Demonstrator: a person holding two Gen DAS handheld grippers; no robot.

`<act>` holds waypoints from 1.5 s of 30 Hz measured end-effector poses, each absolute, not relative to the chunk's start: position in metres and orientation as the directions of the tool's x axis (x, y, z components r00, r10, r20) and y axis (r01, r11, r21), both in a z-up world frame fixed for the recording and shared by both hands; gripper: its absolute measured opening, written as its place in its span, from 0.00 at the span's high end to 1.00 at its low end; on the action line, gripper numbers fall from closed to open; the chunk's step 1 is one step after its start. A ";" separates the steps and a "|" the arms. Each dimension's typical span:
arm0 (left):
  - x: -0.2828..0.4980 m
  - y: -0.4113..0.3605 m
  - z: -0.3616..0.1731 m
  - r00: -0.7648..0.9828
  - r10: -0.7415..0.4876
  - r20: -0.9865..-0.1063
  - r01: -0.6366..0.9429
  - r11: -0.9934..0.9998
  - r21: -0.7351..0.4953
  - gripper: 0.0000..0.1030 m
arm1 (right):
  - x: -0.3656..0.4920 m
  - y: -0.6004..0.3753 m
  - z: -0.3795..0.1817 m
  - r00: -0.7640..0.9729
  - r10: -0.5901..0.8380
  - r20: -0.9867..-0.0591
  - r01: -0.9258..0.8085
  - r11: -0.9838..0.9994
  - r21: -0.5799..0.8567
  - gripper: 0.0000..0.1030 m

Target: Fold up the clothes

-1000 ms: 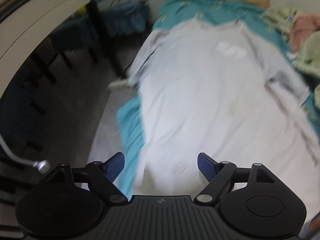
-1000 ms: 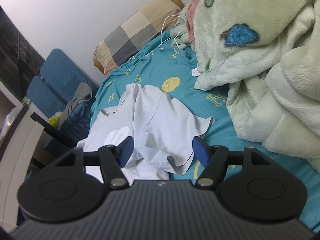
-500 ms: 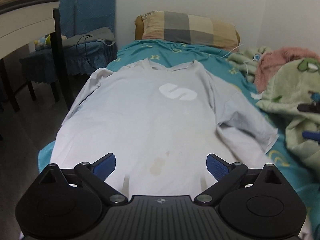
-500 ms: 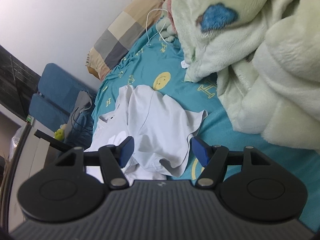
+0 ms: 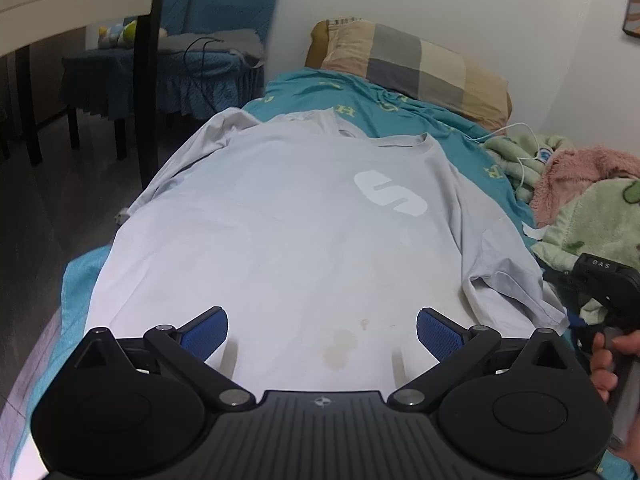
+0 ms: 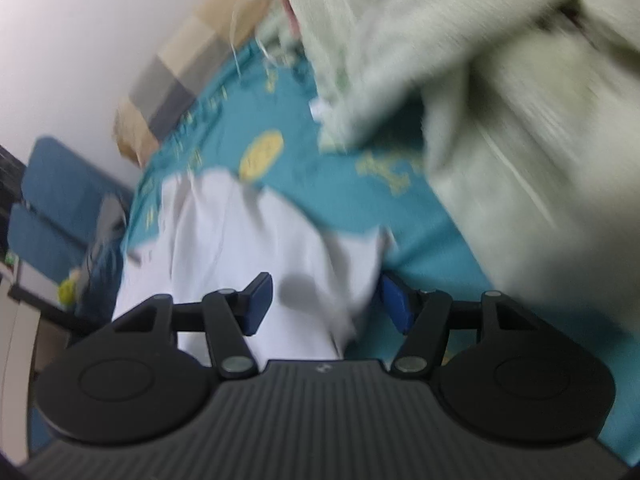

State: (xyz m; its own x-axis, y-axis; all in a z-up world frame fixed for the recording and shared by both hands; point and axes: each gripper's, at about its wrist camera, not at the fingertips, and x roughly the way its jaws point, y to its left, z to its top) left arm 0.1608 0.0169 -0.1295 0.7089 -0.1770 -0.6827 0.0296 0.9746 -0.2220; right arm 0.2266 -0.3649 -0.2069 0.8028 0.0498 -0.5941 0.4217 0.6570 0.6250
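Note:
A pale grey T-shirt [image 5: 304, 232] with a white logo lies spread face up on the teal bed sheet [image 5: 384, 108], collar toward the pillow. My left gripper [image 5: 322, 334] is open and empty, low over the shirt's stained lower part. My right gripper [image 6: 324, 302] is open, with its jaws standing either side of the shirt's right sleeve [image 6: 280, 248]; this view is blurred. The right gripper's body and the hand holding it show at the right edge of the left wrist view [image 5: 604, 280].
A checked pillow [image 5: 416, 64] lies at the head of the bed. A green fleece blanket [image 6: 480, 80] and a pink one [image 5: 580, 176] are heaped along the right side. A blue-covered chair [image 5: 180, 68] and a desk leg [image 5: 146, 80] stand left of the bed.
The left gripper swung from the shirt's left edge to face straight up the shirt, then moved closer. The right gripper moved down onto the right sleeve, which now lies between its fingers.

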 end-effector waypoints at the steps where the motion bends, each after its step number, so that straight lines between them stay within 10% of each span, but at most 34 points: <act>1: 0.161 0.020 -0.131 0.707 -0.185 -0.683 0.024 0.971 -0.239 0.01 | 0.234 -0.363 -0.208 0.814 0.055 -0.579 0.399 0.671 0.625 0.58; 3: 0.163 0.025 -0.134 0.705 -0.198 -0.680 0.016 0.964 -0.265 0.01 | 0.248 -0.357 -0.205 0.815 0.034 -0.578 0.384 0.717 0.582 0.87; 6: 0.167 0.029 -0.136 0.707 -0.192 -0.681 0.003 0.963 -0.269 0.01 | 0.269 -0.346 -0.190 0.829 -0.006 -0.559 0.340 0.799 0.496 0.94; 21: 0.183 0.026 -0.147 0.690 -0.133 -0.711 -0.022 0.979 -0.204 0.01 | 0.374 -0.427 -0.094 0.795 -0.319 -0.516 0.421 0.903 0.090 0.95; 35: 0.177 0.067 -0.111 0.758 -0.068 -0.649 -0.095 0.972 -0.213 0.01 | 0.364 -0.229 -0.058 0.880 -0.211 -0.426 0.253 0.966 0.046 0.95; 45: 0.179 0.110 -0.118 0.748 0.010 -0.664 -0.202 0.956 -0.214 0.01 | 0.397 -0.096 -0.164 0.835 -0.040 -0.549 0.038 0.999 -0.016 0.92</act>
